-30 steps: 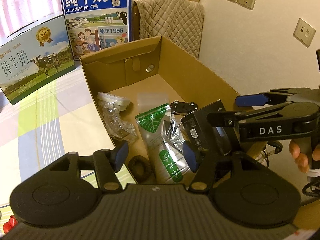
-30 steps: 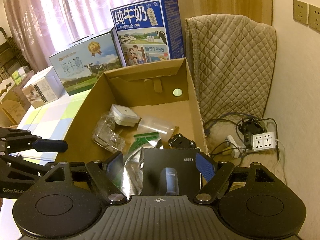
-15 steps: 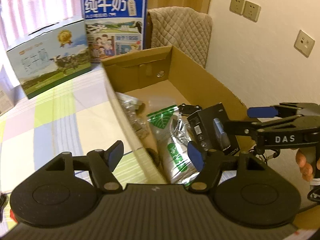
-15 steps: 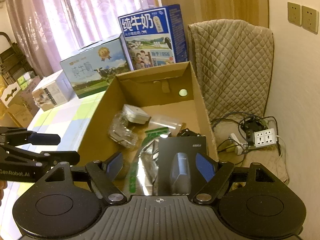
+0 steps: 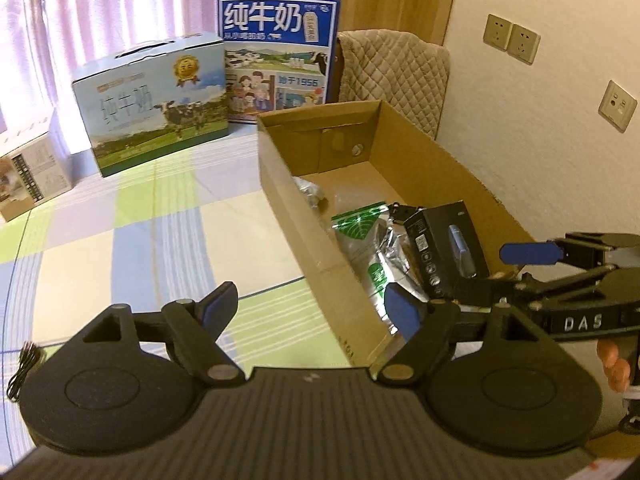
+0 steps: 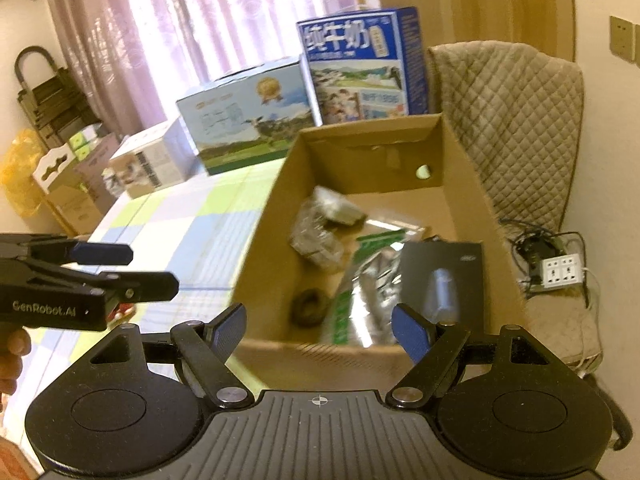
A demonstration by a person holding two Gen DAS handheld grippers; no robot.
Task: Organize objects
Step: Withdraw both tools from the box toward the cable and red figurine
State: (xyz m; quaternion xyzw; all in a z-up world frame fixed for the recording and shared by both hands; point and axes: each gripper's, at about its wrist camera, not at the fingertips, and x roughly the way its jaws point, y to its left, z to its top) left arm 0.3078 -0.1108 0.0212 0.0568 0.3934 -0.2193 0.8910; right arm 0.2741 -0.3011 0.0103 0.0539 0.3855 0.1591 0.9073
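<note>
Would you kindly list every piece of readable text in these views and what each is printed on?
"纯牛奶" and "1956": blue milk carton.
"DAS": right gripper.
"GenRobot.AI": left gripper.
Pale milk box: lettering too faint to read.
Black box in the cardboard box: print too small.

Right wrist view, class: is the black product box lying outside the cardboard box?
No: the black product box lies inside the cardboard box, beside a silver pouch.
</note>
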